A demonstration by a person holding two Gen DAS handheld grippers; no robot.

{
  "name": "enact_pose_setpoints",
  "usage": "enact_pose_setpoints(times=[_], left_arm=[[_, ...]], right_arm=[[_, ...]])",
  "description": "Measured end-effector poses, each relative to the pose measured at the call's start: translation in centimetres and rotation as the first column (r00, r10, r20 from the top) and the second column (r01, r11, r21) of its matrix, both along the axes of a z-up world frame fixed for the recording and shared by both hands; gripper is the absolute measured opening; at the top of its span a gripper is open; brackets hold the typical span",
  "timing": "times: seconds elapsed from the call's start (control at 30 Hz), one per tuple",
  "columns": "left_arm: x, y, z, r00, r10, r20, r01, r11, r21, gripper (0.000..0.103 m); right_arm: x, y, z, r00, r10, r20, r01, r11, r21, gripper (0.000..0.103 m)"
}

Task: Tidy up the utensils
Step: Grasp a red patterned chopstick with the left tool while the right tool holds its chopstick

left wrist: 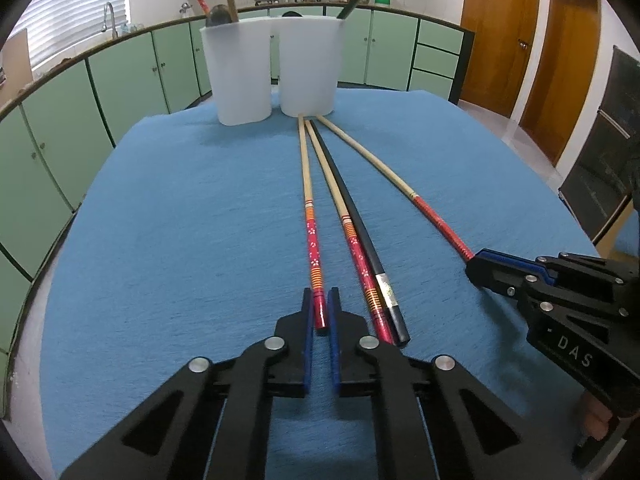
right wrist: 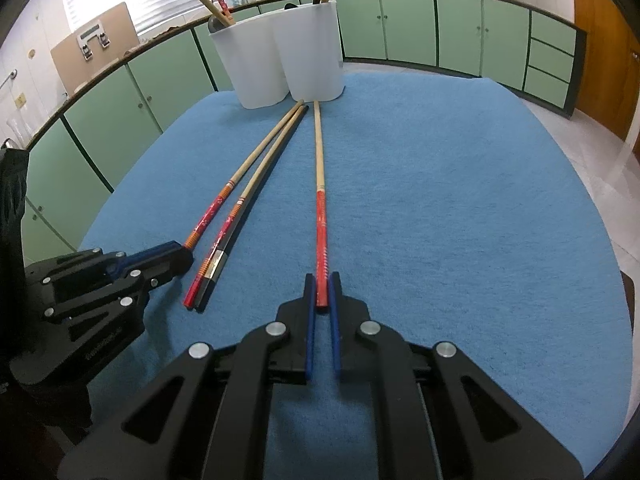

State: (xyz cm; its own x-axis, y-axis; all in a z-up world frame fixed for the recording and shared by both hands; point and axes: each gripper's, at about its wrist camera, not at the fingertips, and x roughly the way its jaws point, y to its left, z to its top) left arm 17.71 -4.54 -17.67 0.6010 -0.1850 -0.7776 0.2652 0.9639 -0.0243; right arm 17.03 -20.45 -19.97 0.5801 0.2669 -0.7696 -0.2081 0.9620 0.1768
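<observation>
Four chopsticks on blue-towelled surface point(left wrist: 180, 240), tips toward white two-cup holder point(left wrist: 272, 68). Left gripper point(left wrist: 320, 308) fingers clamp floral red chopstick point(left wrist: 310, 220) handle end; right gripper point(right wrist: 322, 292) fingers clamp plain red chopstick point(right wrist: 321, 208), farthest right of holder.

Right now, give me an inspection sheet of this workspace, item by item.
Surface: blue cloth covers the table.
Job's things: four chopsticks lie in front of the white holder; two loose ones, red-patterned chopstick and black chopstick, lie side by side. Utensils already stand in the holder.
Clutter: nothing seen.
Grippers: left gripper shut on flowered chopstick; right gripper shut on red-handled chopstick.
Cables: nothing seen.
Surroundings: green cabinets, wooden doors, pots on the counter.
</observation>
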Motion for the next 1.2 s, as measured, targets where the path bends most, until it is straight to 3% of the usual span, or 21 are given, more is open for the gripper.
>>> enact_pose_setpoints(times=[0.47,0.8,0.97,1.07,1.2], left_arm=[[-0.3,1.6,1.4,1.0,0.014,0.007,-0.014,1.0,-0.022,0.005],[-1.2,3.3,7.1,0.994,-0.015,0.104,0.014,1.0,0.012,0.005],[-1.1,4.3,8.9,0.993,-0.01,0.115,0.011,1.0,-0.013,0.005],[-1.1,4.4,8.7,0.992,-0.008,0.123,0.008,1.0,-0.002,0.005],[-0.1,4.5,5.4,1.0,0.005,0.031,-0.004,1.0,-0.013,0.005]], right_arm=[[-0.3,-0.2,0.6,1.0,0.001,0.021,-0.001,1.0,-0.008,0.005],[-0.3,-0.6,4.7,0.99,0.01,0.142,-0.005,0.999,-0.037,0.005],[0.0,-1.3,7.0,0.979,0.002,0.202,0.004,1.0,-0.029,0.005],[0.1,-1.4,7.3,0.978,-0.004,0.209,0.009,1.0,-0.023,0.005],[0.0,-1.2,6.3,0.984,-0.003,0.179,0.009,1.0,-0.03,0.005]])
